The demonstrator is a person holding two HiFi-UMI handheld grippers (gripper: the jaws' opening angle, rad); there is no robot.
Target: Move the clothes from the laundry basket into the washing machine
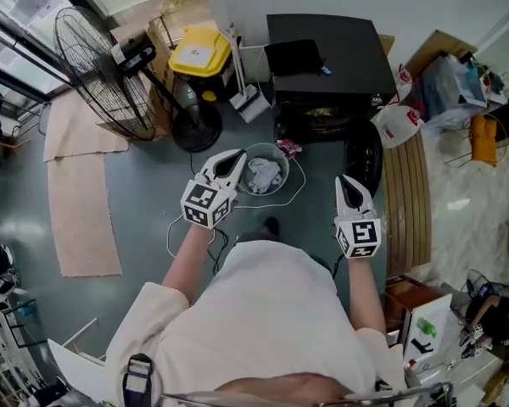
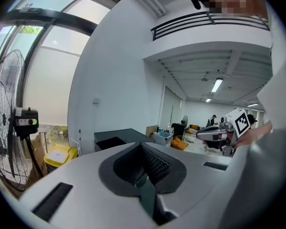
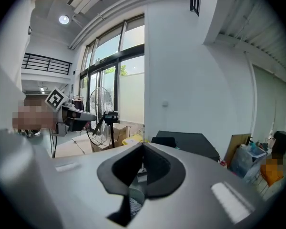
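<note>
Head view: the left gripper [image 1: 236, 159], of smooth white plastic, has its jaws pressed together with nothing between them. Just beyond their tips stands the laundry basket [image 1: 286, 163], round with a thin rim, and it holds crumpled pale grey clothes [image 1: 261, 175]. The right gripper [image 1: 347, 181] is closed too, and empty. Ahead of its jaws and a little to the left is the washing machine [image 1: 322, 49], a black box with a flat matte top. Its front opening is dark and hard to make out.

Left gripper view: the dark ribbed pads [image 2: 155, 163] meet in one seam. Far ahead of the jaws the black top of the machine shows, but the basket is hidden under the grey gripper body.

Right gripper view: the jaws are together inside a smooth grey shell. Beyond them is the machine's top, and its lower part is cut off by the shell.
</note>
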